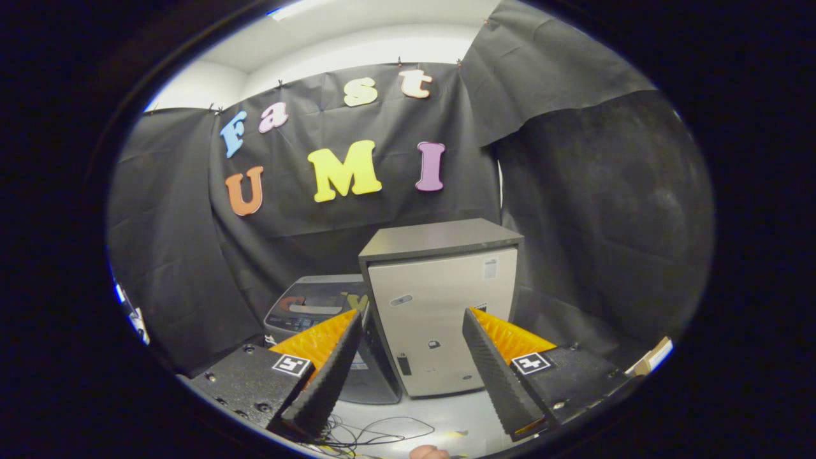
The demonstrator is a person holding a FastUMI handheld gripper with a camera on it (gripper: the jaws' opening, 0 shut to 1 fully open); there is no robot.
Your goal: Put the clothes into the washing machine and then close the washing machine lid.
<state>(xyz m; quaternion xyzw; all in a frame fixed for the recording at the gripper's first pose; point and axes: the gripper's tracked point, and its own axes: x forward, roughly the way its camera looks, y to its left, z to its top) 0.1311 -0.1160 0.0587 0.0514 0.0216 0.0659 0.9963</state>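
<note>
A small grey top-loading washing machine stands on the floor against the black booth wall, and its dark glossy lid seems to lie flat on top. It sits beyond my left finger, which covers its right front corner. My gripper is open with a wide gap, and nothing is between the fingers. It hangs well back from the machine and points at the cabinet beside it.
A pale cabinet with a dark top stands right of the washing machine, straight ahead between the fingers. Thin cables lie on the light floor below the fingers. The corner of a cardboard box shows beyond the right finger.
</note>
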